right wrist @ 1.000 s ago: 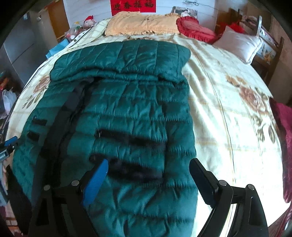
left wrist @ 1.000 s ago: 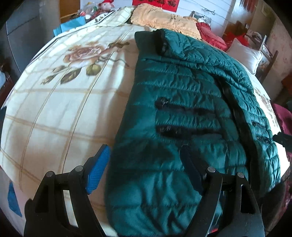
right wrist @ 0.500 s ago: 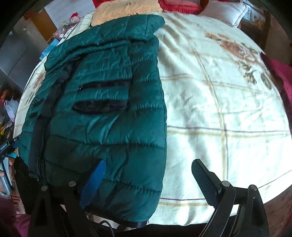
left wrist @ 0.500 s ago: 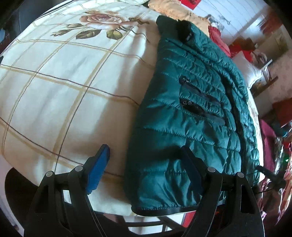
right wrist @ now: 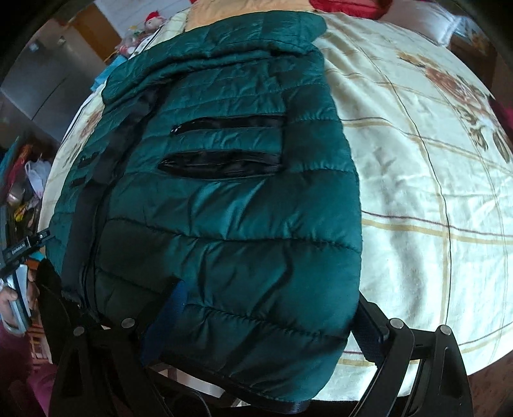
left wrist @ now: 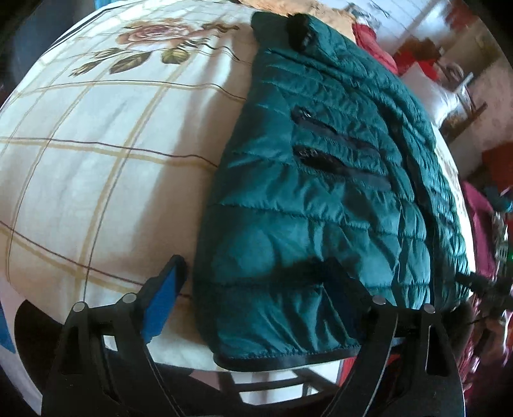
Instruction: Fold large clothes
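Right wrist: jacket [right wrist: 231, 205] hem now nearer open gripper [right wrist: 269, 320].

A bed with a cream bedspread [left wrist: 96, 166] — checked lines, printed roses [left wrist: 154, 32]. At its head lie a yellow blanket [right wrist: 218, 16] and a white pillow [right wrist: 420, 19] — a stuffed toy [right wrist: 152, 19] nearby.

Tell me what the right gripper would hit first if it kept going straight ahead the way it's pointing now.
Most likely the green puffer jacket: the open right gripper already has its fingers on either side of the jacket's bottom hem at the edge of the bed, though exact depth is unclear.
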The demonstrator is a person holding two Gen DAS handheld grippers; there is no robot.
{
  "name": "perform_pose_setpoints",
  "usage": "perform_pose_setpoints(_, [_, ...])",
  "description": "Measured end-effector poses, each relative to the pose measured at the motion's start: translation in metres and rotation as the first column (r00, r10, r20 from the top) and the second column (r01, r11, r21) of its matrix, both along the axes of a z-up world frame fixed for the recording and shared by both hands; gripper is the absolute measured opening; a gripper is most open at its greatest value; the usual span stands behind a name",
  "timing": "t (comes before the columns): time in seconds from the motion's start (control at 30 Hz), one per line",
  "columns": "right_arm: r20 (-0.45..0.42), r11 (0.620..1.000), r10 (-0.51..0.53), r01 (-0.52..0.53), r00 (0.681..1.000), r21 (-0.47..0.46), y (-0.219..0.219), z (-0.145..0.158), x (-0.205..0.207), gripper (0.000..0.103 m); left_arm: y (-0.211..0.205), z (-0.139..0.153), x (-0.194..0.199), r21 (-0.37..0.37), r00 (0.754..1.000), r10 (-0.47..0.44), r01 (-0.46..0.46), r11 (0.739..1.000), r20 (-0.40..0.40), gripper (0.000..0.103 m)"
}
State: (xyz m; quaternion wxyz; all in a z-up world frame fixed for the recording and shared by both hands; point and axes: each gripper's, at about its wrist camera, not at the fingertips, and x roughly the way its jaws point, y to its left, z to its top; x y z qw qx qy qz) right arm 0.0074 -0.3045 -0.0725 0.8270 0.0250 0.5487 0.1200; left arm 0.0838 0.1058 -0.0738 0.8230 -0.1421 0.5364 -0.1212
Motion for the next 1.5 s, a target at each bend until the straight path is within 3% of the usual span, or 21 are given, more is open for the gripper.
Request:
perform_pose_setpoints(0.4, [-0.005, 0.997, 0.074, -0.074, 0.997, -0.021, 0.006, -0.006, 0.001, 0.094, -0.013, -0.002, 0.0, 0.071, 0.999, -0.052, 0.051, 0.996, 0.005, 0.095])
perform_pose_setpoints(0.47, [-0.001, 0.996, 0.088, -0.088, 0.996, -0.012, 0.005, -0.005, 0.0, 0.084, -0.013, -0.001, 0.001, 0.061, 0.999, -0.048, 0.047, 0.997, 0.005, 0.094])
perform_pose_setpoints(0.5, [0.008, 0.995, 0.099, -0.099, 0.995, -0.014, 0.006, -0.003, -0.001, 0.071, -0.013, -0.001, 0.0, 0.054, 0.999, -0.052, 0.051, 0.997, 0.009, 0.092])
perform_pose_setpoints(0.63, [0.091, 0.991, 0.127, -0.123, 0.988, -0.041, 0.011, 0.008, -0.007, 0.027, -0.016, 0.004, -0.005, 0.038, 0.997, -0.072, 0.07, 0.997, 0.03, 0.051])
perform_pose_setpoints(0.67, [0.107, 0.991, 0.132, -0.128, 0.985, -0.048, 0.011, 0.01, -0.008, 0.025, -0.016, 0.005, -0.005, 0.04, 0.997, -0.071, 0.069, 0.997, 0.038, 0.046])
perform_pose_setpoints(0.73, [0.152, 0.987, 0.154, -0.147, 0.976, -0.057, 0.014, 0.018, -0.011, 0.018, -0.015, 0.011, -0.006, 0.042, 0.997, -0.064, 0.062, 0.997, 0.051, 0.026])
perform_pose_setpoints(0.83, [0.187, 0.988, 0.152, -0.152, 0.971, -0.01, 0.011, 0.033, -0.009, 0.016, -0.006, 0.028, -0.005, -0.003, 0.995, -0.046, 0.046, 0.999, 0.085, 0.015])
perform_pose_setpoints(1.0, [0.273, 0.984, 0.112, -0.146, 0.955, 0.105, -0.003, 0.071, 0.001, 0.015, -0.002, 0.056, 0.003, -0.036, 0.988, -0.023, 0.029, 0.999, 0.156, 0.013])
perform_pose_setpoints(1.27, [0.394, 0.985, 0.029, -0.093, 0.919, 0.145, -0.008, 0.118, 0.023, 0.015, 0.015, 0.108, 0.026, -0.091, 0.955, 0.085, -0.061, 0.994, 0.285, 0.013])
perform_pose_setpoints(1.5, [0.451, 0.99, -0.019, -0.048, 0.892, 0.136, -0.006, 0.142, 0.053, 0.015, 0.01, 0.139, 0.053, -0.034, 0.92, 0.112, -0.107, 0.994, 0.376, 0.014])
